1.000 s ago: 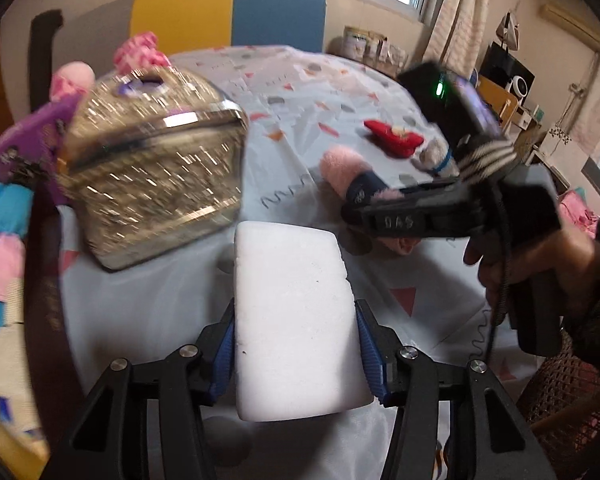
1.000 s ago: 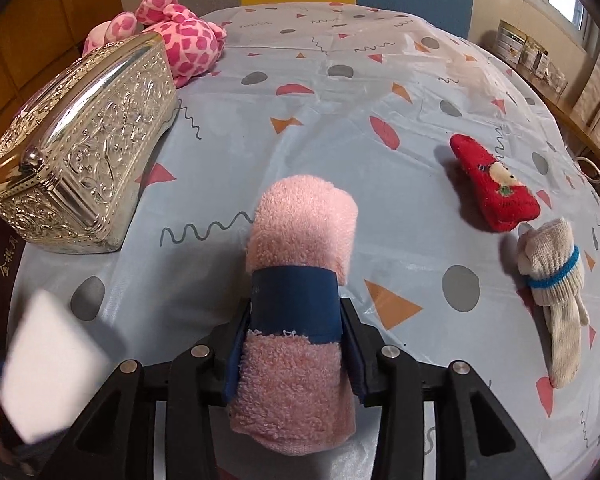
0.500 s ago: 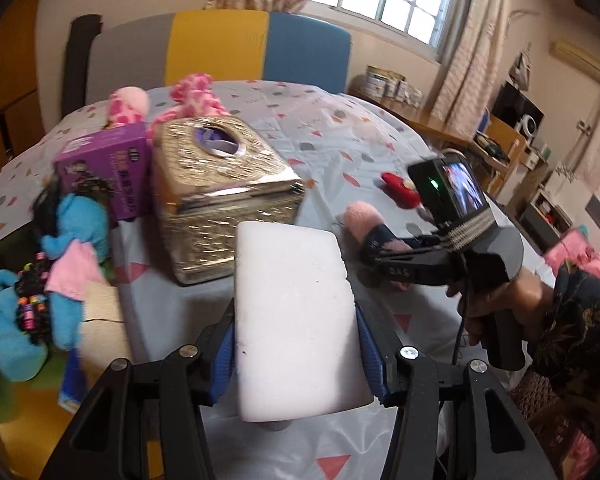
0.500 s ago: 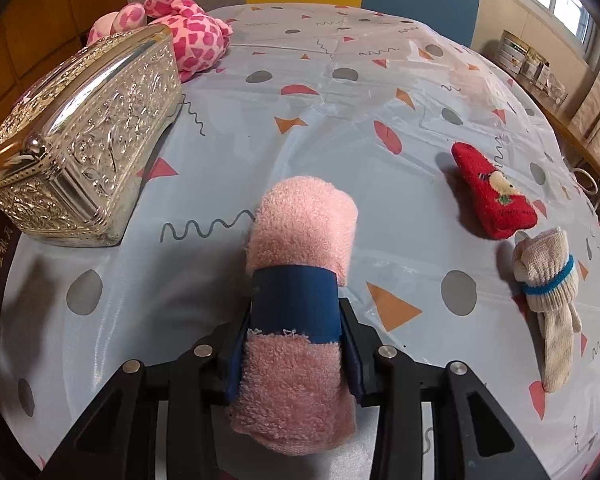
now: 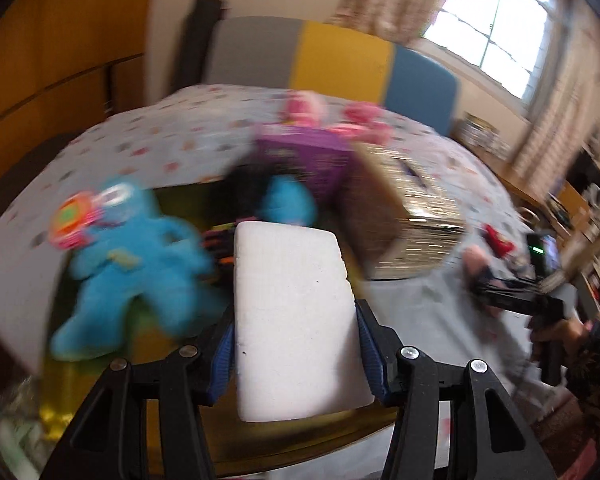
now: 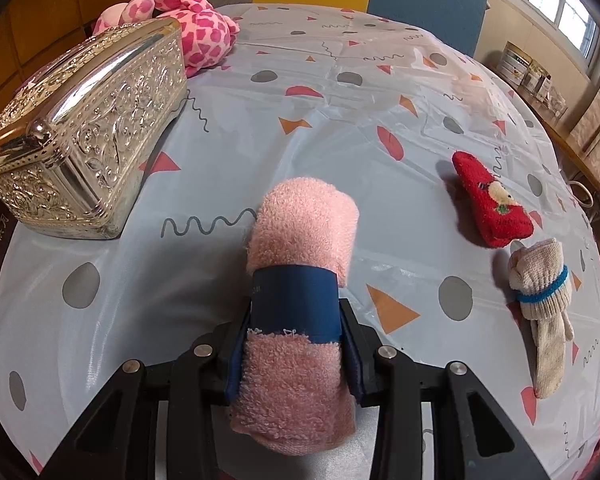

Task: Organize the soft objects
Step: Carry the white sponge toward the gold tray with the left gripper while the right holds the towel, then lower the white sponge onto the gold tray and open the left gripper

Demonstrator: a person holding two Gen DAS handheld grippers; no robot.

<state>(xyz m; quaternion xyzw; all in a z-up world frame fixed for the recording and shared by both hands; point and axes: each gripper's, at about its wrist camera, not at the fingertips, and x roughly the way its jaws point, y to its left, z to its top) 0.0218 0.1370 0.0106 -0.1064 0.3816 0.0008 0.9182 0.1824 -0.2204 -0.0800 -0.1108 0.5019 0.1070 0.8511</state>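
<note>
My left gripper (image 5: 294, 344) is shut on a white sponge block (image 5: 292, 312) and holds it in the air beside a blue plush toy (image 5: 140, 264) that lies in a yellow-green bin (image 5: 60, 392). My right gripper (image 6: 296, 344) is shut on a rolled pink towel with a dark blue band (image 6: 300, 292), just above the table. It also shows far right in the blurred left wrist view (image 5: 496, 292). A red sock (image 6: 490, 200) and a beige sock with a blue band (image 6: 544, 300) lie on the table to the right.
A silver ornate tissue box (image 6: 84, 136) stands at the table's left, with a pink spotted plush (image 6: 192, 28) behind it. A purple box (image 5: 304, 160) sits by the bin. The patterned tablecloth (image 6: 340, 112) covers the round table. Chairs stand behind.
My left gripper has swung left with the sponge, from over the table to beside the blue plush and bin. My right gripper has stayed nearly still with the towel.
</note>
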